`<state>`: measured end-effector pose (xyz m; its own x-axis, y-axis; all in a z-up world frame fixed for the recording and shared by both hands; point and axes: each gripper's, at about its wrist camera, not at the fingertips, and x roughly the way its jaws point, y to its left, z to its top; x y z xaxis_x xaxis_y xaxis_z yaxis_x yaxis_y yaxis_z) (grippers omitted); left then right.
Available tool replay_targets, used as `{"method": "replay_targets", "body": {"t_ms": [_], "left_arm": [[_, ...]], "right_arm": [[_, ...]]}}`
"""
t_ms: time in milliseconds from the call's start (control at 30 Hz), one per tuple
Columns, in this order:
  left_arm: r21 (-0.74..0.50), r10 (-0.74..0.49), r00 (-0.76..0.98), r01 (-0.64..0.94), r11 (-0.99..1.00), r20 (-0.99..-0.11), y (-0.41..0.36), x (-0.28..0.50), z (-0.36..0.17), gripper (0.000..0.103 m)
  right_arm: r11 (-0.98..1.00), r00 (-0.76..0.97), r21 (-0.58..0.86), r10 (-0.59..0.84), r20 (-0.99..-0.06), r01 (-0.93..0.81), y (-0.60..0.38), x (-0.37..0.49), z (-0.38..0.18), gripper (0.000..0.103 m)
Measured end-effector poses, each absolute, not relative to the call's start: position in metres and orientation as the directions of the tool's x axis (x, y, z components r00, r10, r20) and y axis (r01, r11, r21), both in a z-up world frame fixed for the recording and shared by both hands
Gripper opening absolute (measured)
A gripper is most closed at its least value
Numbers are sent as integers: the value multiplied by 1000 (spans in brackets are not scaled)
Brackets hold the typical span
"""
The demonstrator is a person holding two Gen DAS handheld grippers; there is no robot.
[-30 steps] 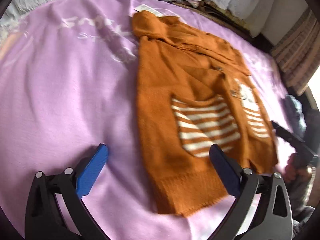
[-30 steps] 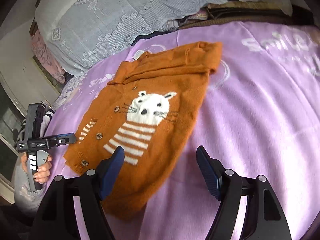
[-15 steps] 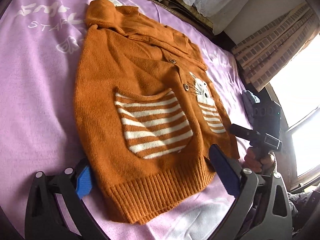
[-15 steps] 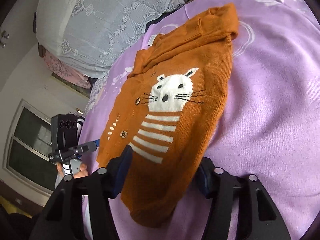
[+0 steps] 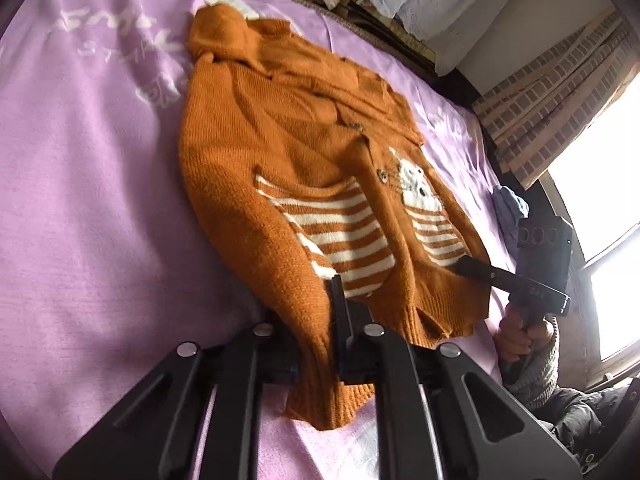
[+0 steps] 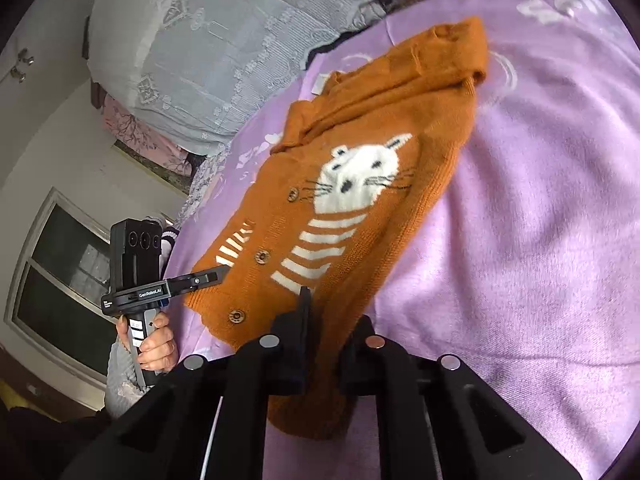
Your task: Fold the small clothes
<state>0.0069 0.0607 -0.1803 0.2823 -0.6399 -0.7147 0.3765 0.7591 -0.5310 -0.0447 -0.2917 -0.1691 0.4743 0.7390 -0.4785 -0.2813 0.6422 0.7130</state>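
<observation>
An orange knitted cardigan (image 5: 280,168) with a white cat and stripes lies on the purple bedsheet (image 5: 80,200). My left gripper (image 5: 320,320) is shut on the cardigan's hem at its left corner. My right gripper (image 6: 324,328) is shut on the hem at the cardigan's (image 6: 360,184) other bottom corner. The right gripper also shows in the left wrist view (image 5: 480,270), touching the hem. The left gripper shows in the right wrist view (image 6: 218,274) at the hem's far edge. The collar end lies flat away from me.
A pale lace-covered pillow (image 6: 224,40) lies at the head of the bed. Brown patterned curtains (image 5: 560,112) hang by a bright window. A blue cloth (image 5: 512,204) sits at the bed's right edge. The sheet (image 6: 540,220) spreads wide to the right.
Both grippers went from wide open above the hem to shut on the cardigan's bottom corners. The hem now bunches up between the fingers.
</observation>
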Motion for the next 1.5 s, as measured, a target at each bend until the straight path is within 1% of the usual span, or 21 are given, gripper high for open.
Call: {"method": "replay_targets", "body": {"t_ms": [133,300,500,767,967,1200,1500], "left_arm": [[-495,-629,348,402,770,-695,62,1,-166,11],[-444,-590,386,406,799,-709,58,3,-158,11],[-377,-556,442,431,820,-704,51,8,-136,11],[-338,-537,489,440,832,-687,42,26,-112,11],[-307,-510,543,424,852,-667,38,46,-96,11],[-310,-485,584,379,872,-650,38,82,-89,11],[-322,-465,604,337,885,-647,31,124,-92,11]], "right_arm": [[629,486,723,746,-456,-288,-297,-43,-167,9],[641,514,704,733,-444,-306,-298,-44,-157,9],[690,560,655,689,-461,-309,-300,-39,-138,9],[724,592,631,647,-481,-278,-301,-21,-123,9],[736,626,614,628,-462,-285,-302,1,-104,9],[732,655,633,611,-445,-252,-311,32,-97,9],[722,683,654,596,-422,-226,-320,65,-89,9]]}}
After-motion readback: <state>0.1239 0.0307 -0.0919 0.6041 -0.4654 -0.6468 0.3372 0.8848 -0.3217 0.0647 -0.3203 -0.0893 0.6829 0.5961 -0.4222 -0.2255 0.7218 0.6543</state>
